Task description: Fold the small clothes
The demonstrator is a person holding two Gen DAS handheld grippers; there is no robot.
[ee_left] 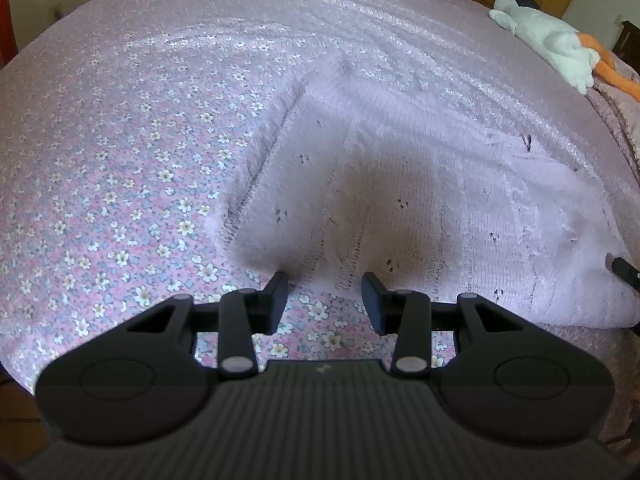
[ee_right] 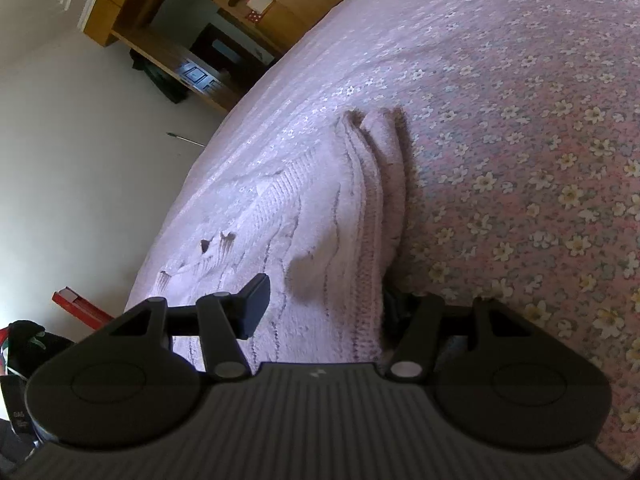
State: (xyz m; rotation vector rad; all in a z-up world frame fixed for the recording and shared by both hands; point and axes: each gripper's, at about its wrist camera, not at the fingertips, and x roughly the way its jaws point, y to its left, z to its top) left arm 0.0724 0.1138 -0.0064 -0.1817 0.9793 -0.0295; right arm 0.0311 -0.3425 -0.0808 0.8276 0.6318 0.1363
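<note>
Sweater (ee_left: 420, 184) on bed (ee_left: 120, 160): our left gripper (ee_left: 325, 294) jaws spread empty, right gripper (ee_right: 320, 300) jaws straddling its hem.

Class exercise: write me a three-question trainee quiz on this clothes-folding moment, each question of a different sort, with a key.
1. True or false: the left gripper has its jaws shut on the sweater.
2. What pattern covers the bedspread?
3. The soft toy lies: A) on the sweater, B) at the far edge of the bed, C) on the floor.

Key: 1 false, the jaws are open at its hem; 2 small flowers; 3 B.
</note>
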